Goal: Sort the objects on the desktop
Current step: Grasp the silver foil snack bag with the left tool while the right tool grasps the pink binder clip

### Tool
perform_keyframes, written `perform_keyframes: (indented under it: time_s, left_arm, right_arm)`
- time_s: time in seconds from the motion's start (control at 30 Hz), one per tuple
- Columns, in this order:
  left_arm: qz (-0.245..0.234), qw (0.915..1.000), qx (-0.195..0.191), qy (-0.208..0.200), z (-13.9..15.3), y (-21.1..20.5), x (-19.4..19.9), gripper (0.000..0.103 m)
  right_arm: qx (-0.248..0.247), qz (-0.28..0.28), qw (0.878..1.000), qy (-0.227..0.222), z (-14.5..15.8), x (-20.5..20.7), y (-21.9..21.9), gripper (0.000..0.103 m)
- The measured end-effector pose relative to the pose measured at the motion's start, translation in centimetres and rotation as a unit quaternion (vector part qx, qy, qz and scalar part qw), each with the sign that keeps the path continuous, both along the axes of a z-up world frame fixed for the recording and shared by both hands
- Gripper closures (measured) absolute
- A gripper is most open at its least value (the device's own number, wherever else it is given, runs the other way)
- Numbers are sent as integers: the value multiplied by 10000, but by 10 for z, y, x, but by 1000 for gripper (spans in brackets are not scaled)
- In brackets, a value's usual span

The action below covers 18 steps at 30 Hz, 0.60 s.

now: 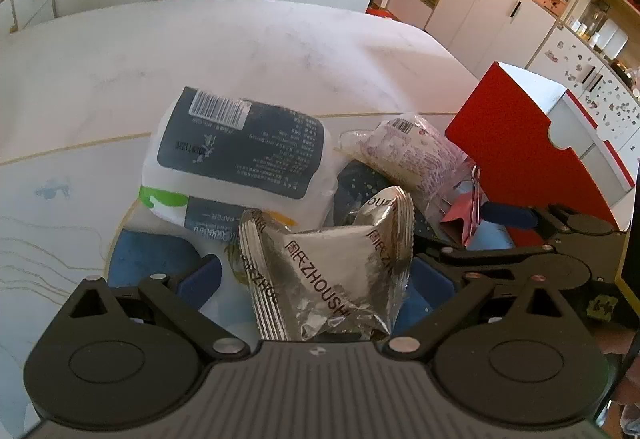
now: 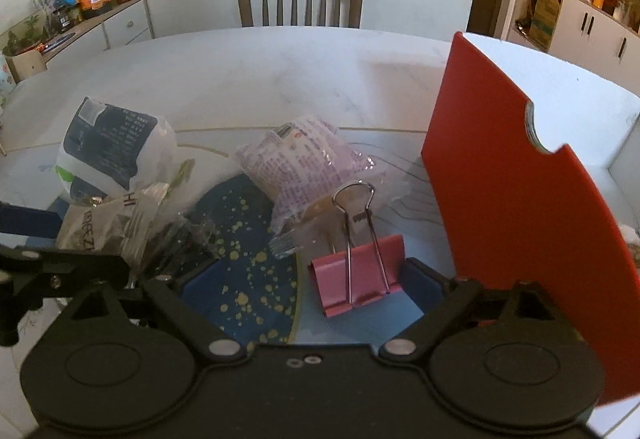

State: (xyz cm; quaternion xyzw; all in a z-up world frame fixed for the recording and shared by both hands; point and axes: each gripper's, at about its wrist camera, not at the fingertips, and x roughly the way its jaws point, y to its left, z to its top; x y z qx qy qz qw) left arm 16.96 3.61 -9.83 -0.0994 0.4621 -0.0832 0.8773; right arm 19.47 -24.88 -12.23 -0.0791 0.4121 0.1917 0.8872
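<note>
A crumpled silver snack packet (image 1: 332, 267) stands between the blue pads of my left gripper (image 1: 316, 277), which is open with small gaps on both sides. In the right wrist view a pink binder clip (image 2: 356, 275) with steel handles lies on the table between the fingers of my right gripper (image 2: 310, 283). That gripper is open, and the clip sits close to its right pad. Behind them lie a white tissue pack (image 1: 240, 155) with a dark label, a clear snack bag (image 2: 308, 167) with pink print, and a dark blue speckled plate (image 2: 248, 251).
An open red and white box (image 2: 512, 199) stands on its side close to the right, next to the right gripper. The white marble table (image 1: 200, 51) stretches beyond the pile. A wooden chair (image 2: 300, 3) stands at its far edge, with cabinets along the walls.
</note>
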Motion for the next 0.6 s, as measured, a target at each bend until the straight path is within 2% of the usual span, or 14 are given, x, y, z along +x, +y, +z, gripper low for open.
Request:
perform_keyframes:
  time_s: [0.1, 0.2, 0.27, 0.4, 0.47, 0.53, 0.6]
  left_arm:
    - [-7, 10000, -17, 31, -2, 1, -2, 3]
    - [-33, 10000, -68, 26, -2, 0, -3, 8]
    - [-56, 9999, -99, -7, -1, 1, -4, 18]
    - [-73, 9999, -117, -2, 0, 2, -5, 28]
    - [-94, 9998, -167, 5, 0, 4, -7, 41]
    - [-100, 9999, -91, -30, 0, 4, -10, 42]
    - [-89, 9999, -77, -32, -1, 6, -12, 43]
  right_arm:
    - [0, 46, 10000, -14, 0, 2, 1, 11]
    - [-36, 128, 9999, -36, 2, 1, 4, 18]
    - [-58, 180, 9998, -52, 3, -1, 5, 22]
    - [-85, 226, 9997, -60, 7, -3, 7, 36]
    - [-83, 223, 9997, -55, 9, -4, 8, 43]
    - [-81, 248, 9997, -17, 11, -4, 7, 44]
    - [-148, 239, 9996, -76, 12, -4, 9, 37]
